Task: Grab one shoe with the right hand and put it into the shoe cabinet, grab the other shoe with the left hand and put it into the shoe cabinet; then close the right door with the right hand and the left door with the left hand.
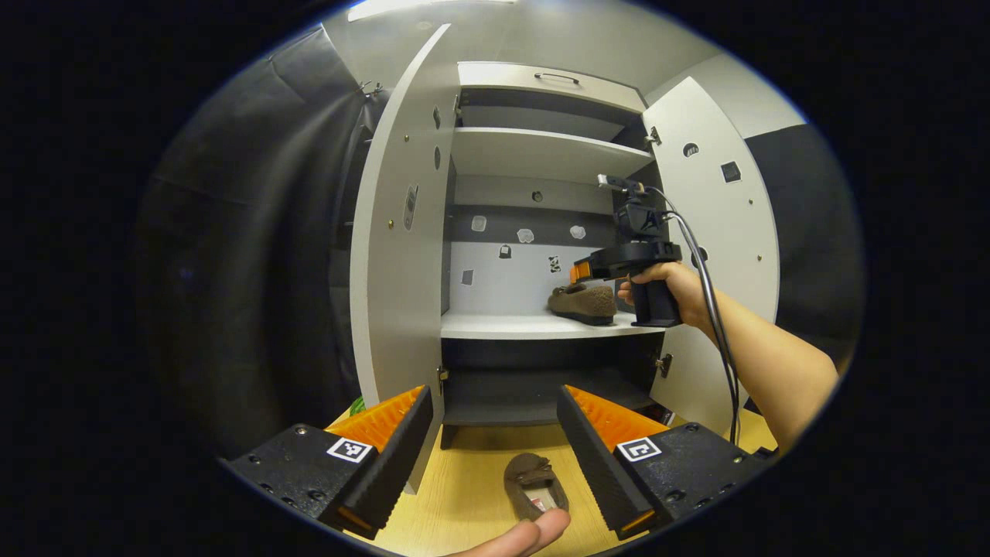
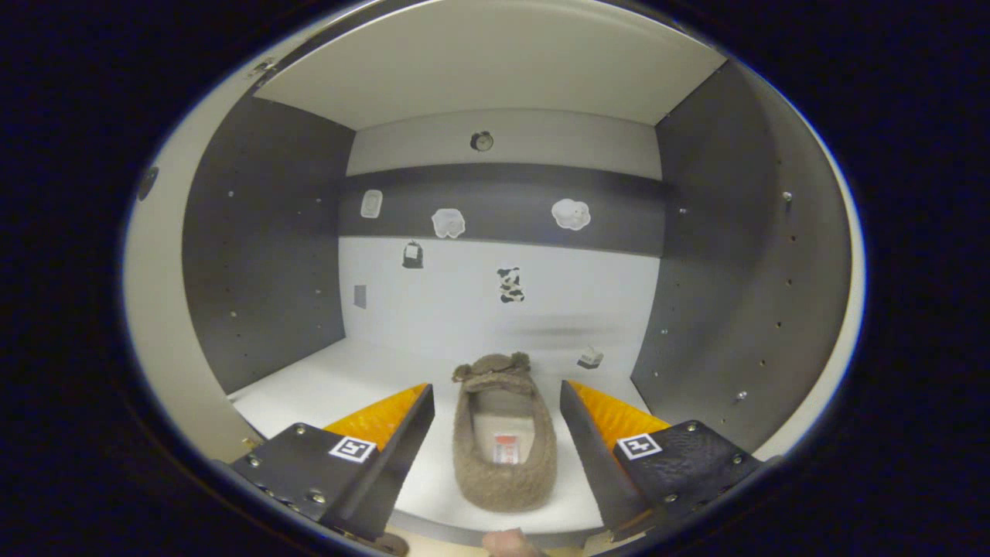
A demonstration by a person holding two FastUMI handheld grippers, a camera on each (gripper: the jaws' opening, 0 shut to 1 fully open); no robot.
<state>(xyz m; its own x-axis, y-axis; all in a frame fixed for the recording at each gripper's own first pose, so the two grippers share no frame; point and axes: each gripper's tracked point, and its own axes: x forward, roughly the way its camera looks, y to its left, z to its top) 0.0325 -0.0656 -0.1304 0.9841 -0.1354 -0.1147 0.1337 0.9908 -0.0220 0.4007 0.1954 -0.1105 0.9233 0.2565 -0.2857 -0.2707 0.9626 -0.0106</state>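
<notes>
A brown fuzzy shoe (image 2: 504, 441) lies on the white shelf (image 2: 332, 387) inside the cabinet, toe toward the back wall. My right gripper (image 2: 495, 422) is open, its fingers standing on either side of the shoe without pressing it. From the left gripper view that shoe (image 1: 582, 303) rests on the middle shelf (image 1: 495, 326), with the right gripper (image 1: 630, 263) and the hand holding it just to its right. The other brown shoe (image 1: 534, 483) lies on the wooden floor (image 1: 464, 495) below, between the open fingers of my left gripper (image 1: 495, 433), which hangs above it.
The cabinet's left door (image 1: 394, 255) and right door (image 1: 719, 247) both stand wide open. An upper shelf (image 1: 541, 151) and a dark bottom compartment (image 1: 534, 387) lie above and below the shoe shelf. A fingertip (image 1: 534, 534) shows at the bottom edge. Black cloth hangs to the left.
</notes>
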